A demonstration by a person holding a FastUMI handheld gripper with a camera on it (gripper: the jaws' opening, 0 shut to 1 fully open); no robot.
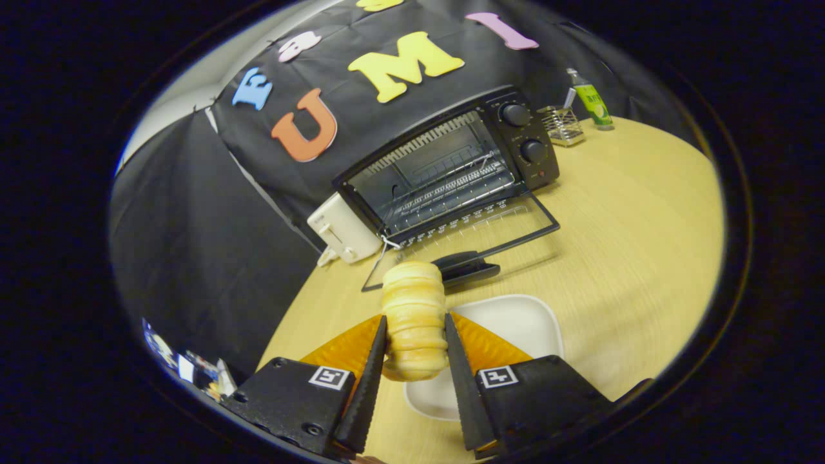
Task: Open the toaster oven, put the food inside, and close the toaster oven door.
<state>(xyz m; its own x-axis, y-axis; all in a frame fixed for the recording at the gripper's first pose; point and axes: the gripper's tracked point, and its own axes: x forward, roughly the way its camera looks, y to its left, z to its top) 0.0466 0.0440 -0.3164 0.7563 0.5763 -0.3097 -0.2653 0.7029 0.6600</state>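
Observation:
A pale ridged bread roll is clamped between both fingers of my gripper, which is shut on it and holds it above the white plate. Beyond the fingers stands the black toaster oven, its glass door folded down flat onto the table with the black handle toward me. The wire rack inside the oven is bare. Two knobs sit on the oven's right panel.
A white toaster stands against the oven's left side. Behind the oven on the right are a wire holder and a green bottle. The wooden table ends just left of the fingers.

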